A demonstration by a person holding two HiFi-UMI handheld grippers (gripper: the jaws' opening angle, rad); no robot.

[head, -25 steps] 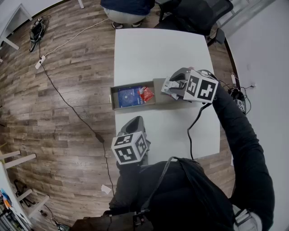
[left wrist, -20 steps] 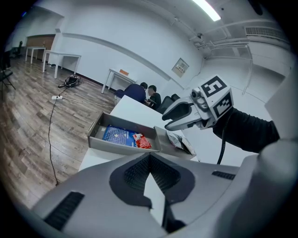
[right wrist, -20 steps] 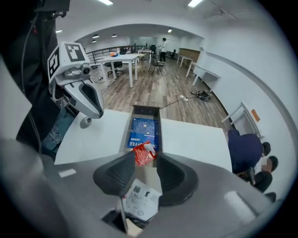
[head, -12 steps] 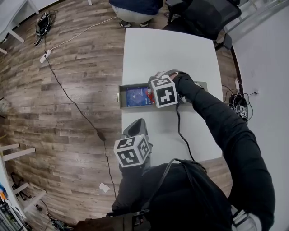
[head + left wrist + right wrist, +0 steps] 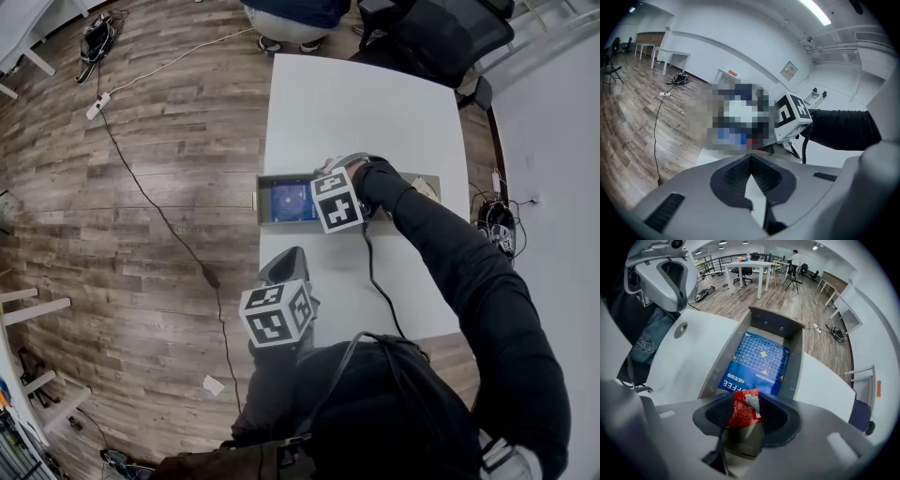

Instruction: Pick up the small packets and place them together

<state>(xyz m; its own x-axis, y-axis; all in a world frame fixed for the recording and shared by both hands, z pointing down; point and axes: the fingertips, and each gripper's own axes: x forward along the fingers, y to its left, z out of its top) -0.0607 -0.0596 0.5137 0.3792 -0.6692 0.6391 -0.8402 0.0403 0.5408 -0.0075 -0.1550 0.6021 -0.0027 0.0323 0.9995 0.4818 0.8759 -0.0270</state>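
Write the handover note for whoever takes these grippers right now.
Left gripper: shut, empty, over the near corner of the white table.
Right gripper: pointing down into the long grey tray, jaws apart but just been closing, small red packet between them, not gripped yet.
Flat blue coffee packet lies in the tray beside it.
Done: both packets share the tray.
To do: probably grip the red one.

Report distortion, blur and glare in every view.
Head view: fisheye bends the edges of the white table, otherwise sharp. Left gripper view: dark circular vignette, a mosaic patch at centre, a bright ceiling light strip. Right gripper view: same vignette, red packet and blue packet crisp.
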